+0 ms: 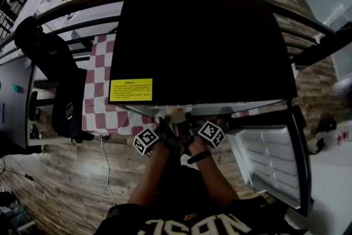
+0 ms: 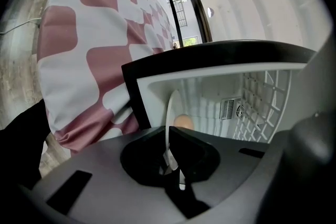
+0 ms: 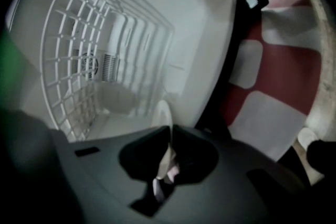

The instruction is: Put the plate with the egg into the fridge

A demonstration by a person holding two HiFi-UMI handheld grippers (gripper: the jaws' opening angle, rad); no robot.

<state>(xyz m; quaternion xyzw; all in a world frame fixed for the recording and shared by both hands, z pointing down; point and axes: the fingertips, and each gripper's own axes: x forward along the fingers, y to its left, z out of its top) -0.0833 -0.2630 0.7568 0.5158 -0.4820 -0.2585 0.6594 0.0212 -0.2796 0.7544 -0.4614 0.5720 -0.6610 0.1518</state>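
Left gripper [image 2: 169, 131] and right gripper [image 3: 171, 128] both pinching plate [image 2: 169, 105] rim — egg [image 2: 182, 122] aboard, at open fridge [image 1: 198, 36] mouth. Remaining, I'd say — set down inside, release.

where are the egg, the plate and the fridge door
egg [image 2: 182, 122], left gripper view, its rounded front
plate [image 2: 167, 113], left gripper view, its rim seen edge-on
fridge door [image 1: 269, 162], head view, its white inner side
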